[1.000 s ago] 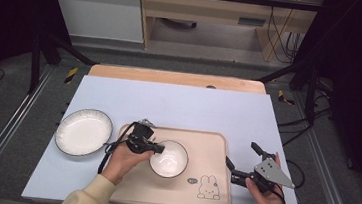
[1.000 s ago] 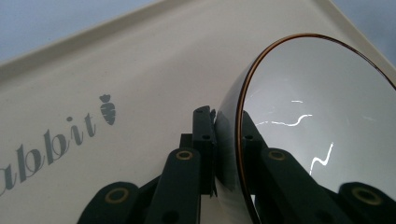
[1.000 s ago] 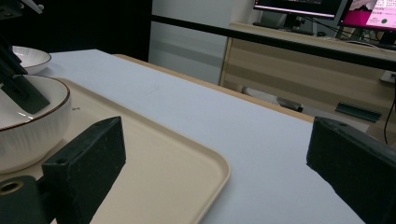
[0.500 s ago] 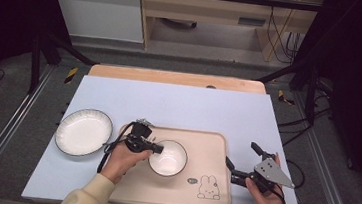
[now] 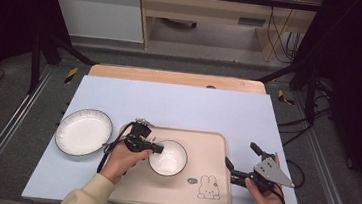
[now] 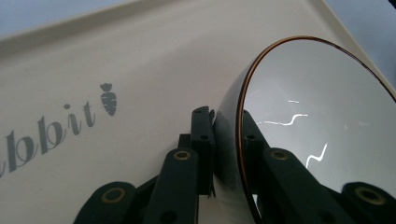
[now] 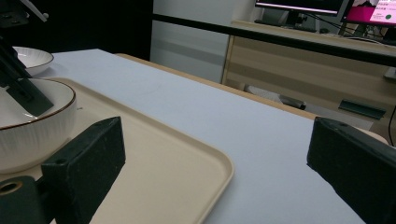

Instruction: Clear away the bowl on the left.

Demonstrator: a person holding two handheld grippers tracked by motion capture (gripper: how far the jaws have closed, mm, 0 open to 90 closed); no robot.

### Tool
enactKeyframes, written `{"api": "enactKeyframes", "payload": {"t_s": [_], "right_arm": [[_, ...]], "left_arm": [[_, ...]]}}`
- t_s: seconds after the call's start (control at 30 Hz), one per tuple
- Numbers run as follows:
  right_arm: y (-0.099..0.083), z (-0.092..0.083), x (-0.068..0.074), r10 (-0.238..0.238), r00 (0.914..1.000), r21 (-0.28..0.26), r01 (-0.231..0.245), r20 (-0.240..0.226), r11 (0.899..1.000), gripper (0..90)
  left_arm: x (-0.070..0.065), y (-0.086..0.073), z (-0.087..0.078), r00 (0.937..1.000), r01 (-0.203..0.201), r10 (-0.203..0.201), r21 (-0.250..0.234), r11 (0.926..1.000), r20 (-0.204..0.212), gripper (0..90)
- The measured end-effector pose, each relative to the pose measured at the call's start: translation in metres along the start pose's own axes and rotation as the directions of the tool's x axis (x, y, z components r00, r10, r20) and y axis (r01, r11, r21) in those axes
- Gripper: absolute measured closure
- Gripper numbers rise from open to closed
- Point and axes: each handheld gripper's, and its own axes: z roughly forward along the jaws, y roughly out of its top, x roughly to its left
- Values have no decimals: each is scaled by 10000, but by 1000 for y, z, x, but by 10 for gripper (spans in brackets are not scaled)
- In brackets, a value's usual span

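A white bowl with a brown rim (image 5: 168, 157) stands on the beige rabbit tray (image 5: 204, 149). My left gripper (image 5: 157, 149) is shut on the bowl's left rim. In the left gripper view one jaw presses the ribbed outer wall and the other lies inside the bowl (image 6: 317, 116), over the tray (image 6: 93, 56). My right gripper (image 5: 241, 155) is held open just off the tray's right edge, with nothing between its jaws. In the right gripper view the wide-apart jaws frame the tray corner (image 7: 154, 154), with the bowl (image 7: 32, 126) at the left.
A white plate (image 5: 83, 132) lies on the light blue mat (image 5: 178, 104) left of the tray. The wooden table edge (image 5: 176, 78) runs along the back. Cables trail on the floor to the right.
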Motion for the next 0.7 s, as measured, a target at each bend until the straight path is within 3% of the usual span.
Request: {"api": "enactKeyframes", "payload": {"t_s": [0.2,0.27,0.47,0.7], "right_arm": [[0,0,0,4,10000,26,-5,4,10000,44],[0,1,0,-16,10000,14,16,13,10000,44],[0,1,1,-16,10000,26,16,-4,10000,43],[-1,1,1,20,10000,45,-20,-12,10000,42]], "left_arm": [[-2,0,-4,10000,-20,19,-341,9994,-33,766],[-3,0,-7,9995,-202,191,-437,9988,-255,735],[-7,-1,-13,9951,-741,680,-858,9936,-711,578],[-11,-2,-16,9898,-1266,1163,-1326,9831,-826,377]]}}
